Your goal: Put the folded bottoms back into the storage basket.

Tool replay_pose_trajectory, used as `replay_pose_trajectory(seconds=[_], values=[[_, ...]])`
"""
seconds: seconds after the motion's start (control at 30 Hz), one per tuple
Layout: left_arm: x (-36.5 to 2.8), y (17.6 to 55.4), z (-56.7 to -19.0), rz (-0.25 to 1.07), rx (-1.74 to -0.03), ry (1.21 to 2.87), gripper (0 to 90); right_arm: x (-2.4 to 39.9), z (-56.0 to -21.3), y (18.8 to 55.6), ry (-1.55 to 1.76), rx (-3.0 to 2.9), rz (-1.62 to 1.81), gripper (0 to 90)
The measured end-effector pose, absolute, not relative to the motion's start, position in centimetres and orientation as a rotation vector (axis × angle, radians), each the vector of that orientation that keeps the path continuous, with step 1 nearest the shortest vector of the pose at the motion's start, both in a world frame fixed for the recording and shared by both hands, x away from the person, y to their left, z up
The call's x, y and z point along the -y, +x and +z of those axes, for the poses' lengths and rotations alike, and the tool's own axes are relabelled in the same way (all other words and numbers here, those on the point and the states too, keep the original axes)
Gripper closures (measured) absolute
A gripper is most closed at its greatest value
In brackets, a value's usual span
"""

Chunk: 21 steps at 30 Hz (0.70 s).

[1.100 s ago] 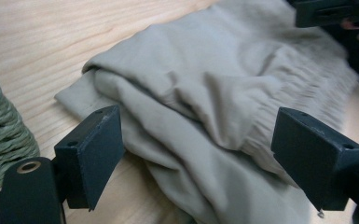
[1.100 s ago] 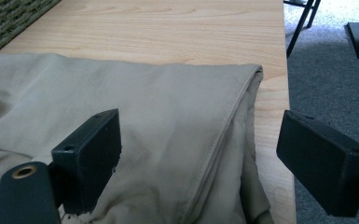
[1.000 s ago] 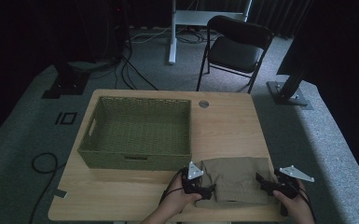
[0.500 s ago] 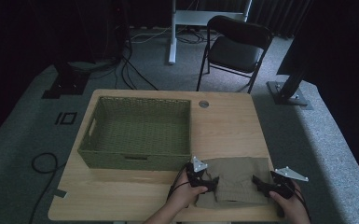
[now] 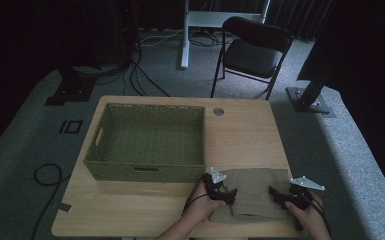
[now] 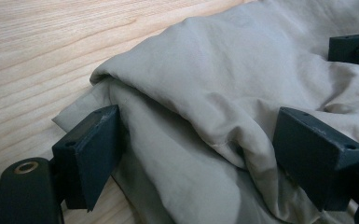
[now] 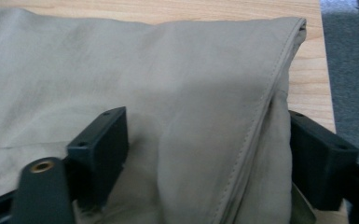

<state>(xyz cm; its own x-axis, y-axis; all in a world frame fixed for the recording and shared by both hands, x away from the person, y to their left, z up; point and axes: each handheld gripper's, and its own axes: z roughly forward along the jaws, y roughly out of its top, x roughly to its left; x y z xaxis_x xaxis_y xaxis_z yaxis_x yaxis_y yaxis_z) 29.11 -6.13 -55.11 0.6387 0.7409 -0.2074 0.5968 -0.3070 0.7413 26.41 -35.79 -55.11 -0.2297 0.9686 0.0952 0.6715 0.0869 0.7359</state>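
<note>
At the bottom of the high view, right of centre, a folded khaki garment (image 5: 254,192) lies flat on the wooden table (image 5: 240,130), close to its near edge. The left gripper (image 5: 228,195) sits at the cloth's left edge in the person's left hand (image 5: 202,202), and the right gripper (image 5: 275,194) at its right side in the right hand (image 5: 307,212).

In the left gripper view the jaws stand wide, one at lower left and one at lower right, with a thick bunched fold of the garment (image 6: 205,107) between them. The left jaw lies against the cloth's edge; whether the right one presses on it I cannot tell.

In the right gripper view the jaws are also wide apart, though they have just been closing, and a stitched, seamed fold of the garment (image 7: 205,107) rises between them. The cloth bulges against the right jaw; a firm pinch is not evident.

Farther up the frame, at centre left, a woven green basket (image 5: 147,142) stands on the table, just beyond the left gripper. Beyond the table, at upper centre, a black folding chair (image 5: 252,50) stands on the grey carpet.
</note>
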Motion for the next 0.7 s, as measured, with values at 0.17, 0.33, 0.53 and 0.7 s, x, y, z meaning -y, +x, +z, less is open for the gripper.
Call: replay_pose_trajectory(seconds=[0.17,0.33,0.53,0.7], values=[[7.3,28.6,-55.1,0.227,-0.963,2.063,43.2,35.1,-54.6,26.3,1.596,-1.989,0.903,44.3],[8.2,28.9,-55.0,0.24,-0.927,2.09,72.2,33.9,-54.0,26.2,1.602,-2.03,0.861,72.0],[8.1,29.2,-54.3,0.226,-0.891,2.088,80.2,34.3,-53.5,26.0,1.633,-2.024,0.886,81.2],[8.1,29.5,-52.9,0.208,-0.896,2.048,80.1,34.8,-52.6,25.8,1.659,-1.997,0.932,82.2]])
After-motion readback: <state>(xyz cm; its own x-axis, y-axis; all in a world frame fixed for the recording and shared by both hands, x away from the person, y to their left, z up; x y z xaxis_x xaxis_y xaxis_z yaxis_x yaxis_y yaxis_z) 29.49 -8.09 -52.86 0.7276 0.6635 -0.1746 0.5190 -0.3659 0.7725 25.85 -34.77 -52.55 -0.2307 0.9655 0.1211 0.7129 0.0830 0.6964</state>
